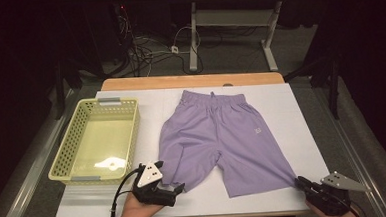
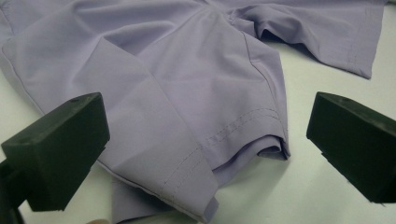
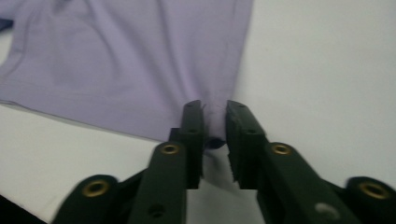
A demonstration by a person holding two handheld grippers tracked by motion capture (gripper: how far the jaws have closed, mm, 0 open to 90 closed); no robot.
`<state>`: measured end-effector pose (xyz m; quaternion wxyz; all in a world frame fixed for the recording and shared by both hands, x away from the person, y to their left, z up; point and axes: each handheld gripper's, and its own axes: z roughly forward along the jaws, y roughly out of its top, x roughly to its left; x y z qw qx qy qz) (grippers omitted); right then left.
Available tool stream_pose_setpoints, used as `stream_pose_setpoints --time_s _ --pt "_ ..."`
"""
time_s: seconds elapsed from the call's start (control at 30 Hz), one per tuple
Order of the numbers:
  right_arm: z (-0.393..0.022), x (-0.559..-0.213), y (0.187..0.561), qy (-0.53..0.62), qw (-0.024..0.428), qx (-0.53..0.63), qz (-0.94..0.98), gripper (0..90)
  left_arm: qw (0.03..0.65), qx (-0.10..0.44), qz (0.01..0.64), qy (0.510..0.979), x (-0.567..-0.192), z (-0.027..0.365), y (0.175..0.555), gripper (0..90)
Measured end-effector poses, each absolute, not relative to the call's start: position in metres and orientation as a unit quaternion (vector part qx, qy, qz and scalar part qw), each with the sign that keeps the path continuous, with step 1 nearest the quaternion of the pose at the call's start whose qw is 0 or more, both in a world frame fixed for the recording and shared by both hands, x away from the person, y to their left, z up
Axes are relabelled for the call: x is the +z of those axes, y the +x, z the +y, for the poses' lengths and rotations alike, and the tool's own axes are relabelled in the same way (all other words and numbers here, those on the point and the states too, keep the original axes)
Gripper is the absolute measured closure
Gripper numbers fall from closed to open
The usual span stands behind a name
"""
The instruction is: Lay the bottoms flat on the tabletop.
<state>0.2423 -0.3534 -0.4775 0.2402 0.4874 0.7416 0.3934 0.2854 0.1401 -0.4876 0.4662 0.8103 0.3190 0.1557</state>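
Observation:
Lilac shorts lie flat on the white table cover, waistband at the far side, legs toward me. My left gripper rests at the hem of the left leg, open. In the left gripper view its jaws stand wide apart on either side of the folded hem, touching nothing. My right gripper is at the outer hem corner of the right leg. In the right gripper view the jaws stand slightly apart, with the corner of the shorts lying between them and the cloth creased toward them.
A pale yellow plastic basket sits to the left of the shorts, with nothing in it. The white cover lies over a wooden table. Beyond the far edge are desk legs and cables on the floor.

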Motion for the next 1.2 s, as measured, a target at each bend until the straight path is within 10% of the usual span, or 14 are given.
stream_pose_setpoints --time_s 0.1,0.33,0.77,1.2 --pt "-0.346 -0.474 0.241 0.473 0.243 0.402 0.746 71.8 0.465 0.159 0.313 0.813 -0.487 0.139 0.283 0.0" --pt "-0.331 -0.467 0.238 0.45 0.241 0.421 0.75 69.7 0.465 0.128 0.247 0.841 -0.48 0.113 0.268 42.8" --pt "-0.323 -0.469 0.239 0.434 0.234 0.422 0.761 69.6 0.377 0.115 0.281 0.875 -0.489 0.092 0.28 80.5" --pt "-0.321 -0.47 0.24 0.428 0.232 0.421 0.765 69.6 0.444 0.069 0.216 0.867 -0.476 0.058 0.256 83.4"
